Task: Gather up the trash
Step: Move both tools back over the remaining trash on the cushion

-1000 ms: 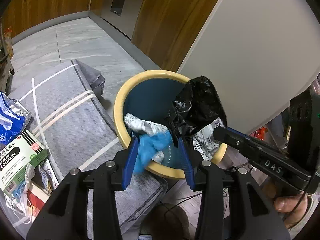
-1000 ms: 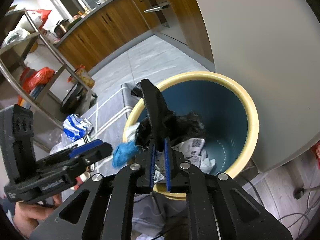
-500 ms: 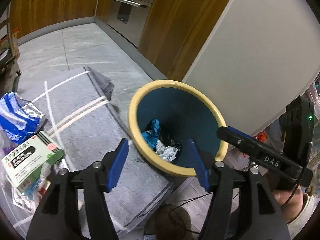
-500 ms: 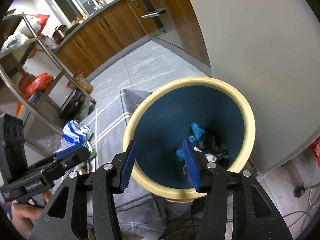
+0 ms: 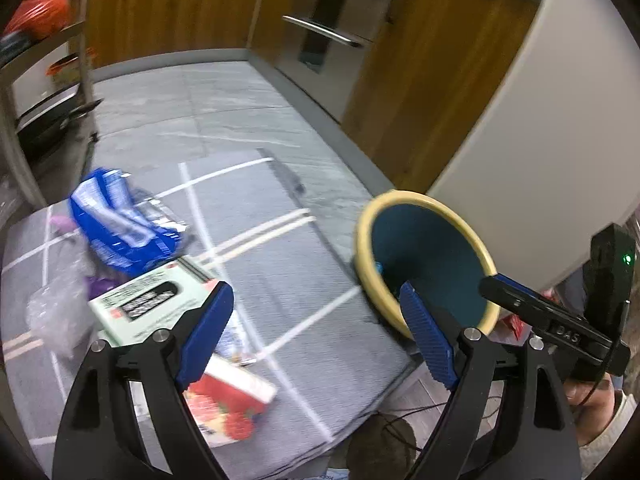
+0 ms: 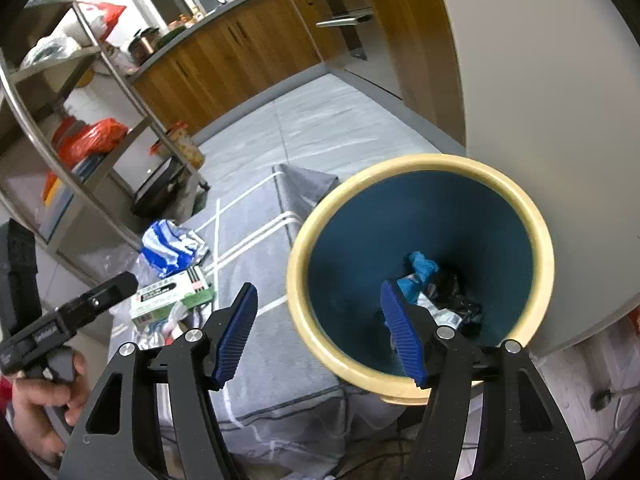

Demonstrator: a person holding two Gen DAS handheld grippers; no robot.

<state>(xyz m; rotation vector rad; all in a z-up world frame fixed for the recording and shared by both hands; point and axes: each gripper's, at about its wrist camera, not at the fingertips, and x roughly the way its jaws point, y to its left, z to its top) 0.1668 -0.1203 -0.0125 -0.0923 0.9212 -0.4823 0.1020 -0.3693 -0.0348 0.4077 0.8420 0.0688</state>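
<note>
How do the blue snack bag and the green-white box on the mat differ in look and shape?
The blue snack bag is crumpled and shiny; the green-white box is flat-sided and keeps its shape. The bag is blue with white print; the box is pale green with a black label. Both lie on the grey mat.

Crumpled blue and black trash (image 6: 434, 284) deep in yellow-rimmed bin (image 6: 516, 200) (upright)
</note>
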